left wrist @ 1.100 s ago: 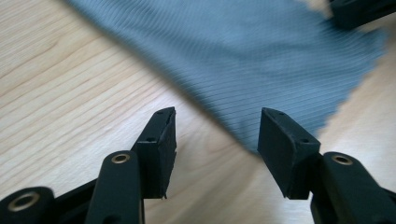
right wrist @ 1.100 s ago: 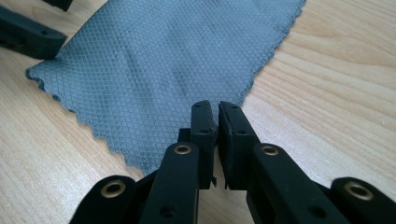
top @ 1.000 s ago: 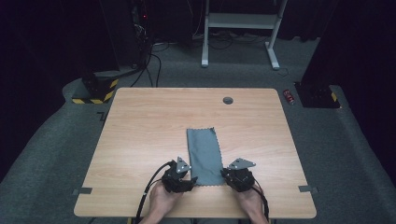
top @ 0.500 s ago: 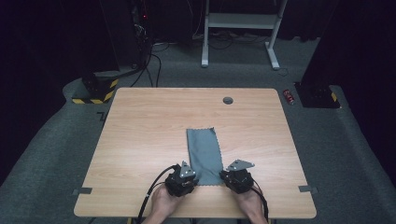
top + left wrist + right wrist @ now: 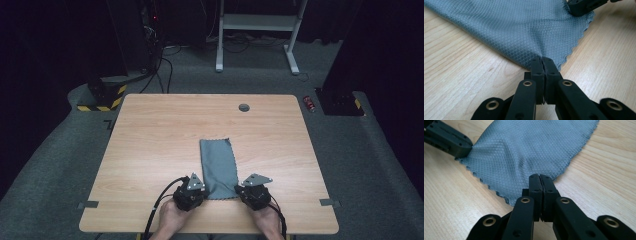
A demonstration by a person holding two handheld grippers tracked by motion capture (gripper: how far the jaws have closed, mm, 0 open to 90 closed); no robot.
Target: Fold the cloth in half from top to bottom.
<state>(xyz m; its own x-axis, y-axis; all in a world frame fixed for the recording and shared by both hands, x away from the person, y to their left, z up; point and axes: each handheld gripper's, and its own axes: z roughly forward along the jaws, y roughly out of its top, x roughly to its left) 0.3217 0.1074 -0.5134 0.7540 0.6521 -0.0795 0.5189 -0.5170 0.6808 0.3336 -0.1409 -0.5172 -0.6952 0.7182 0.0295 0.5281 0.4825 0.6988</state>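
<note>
The big wooden worktop (image 5: 150,150) has a grey cloth (image 5: 218,167) lying flat on it, near the person's edge and about in the middle. Far off by the back edge there is a small round hole (image 5: 244,107).

The cloth is long and thin, and its near end points at the person. A second ago the left gripper (image 5: 198,191) sat a bit off to the side of that end. Now it has moved in to the near left corner. Its jaws have just been closing, and now they are pressed together with the cloth corner pinched between them. You see this well in the left gripper view (image 5: 541,60).

The right gripper (image 5: 241,190) is at the near right corner. Its jaws have closed too, and they pinch that corner of the cloth (image 5: 540,177).

So both near corners are held now. I think the cloth is ready to be lifted and folded over away from the person. Both hands should go up together so the cloth does not twist.
</note>
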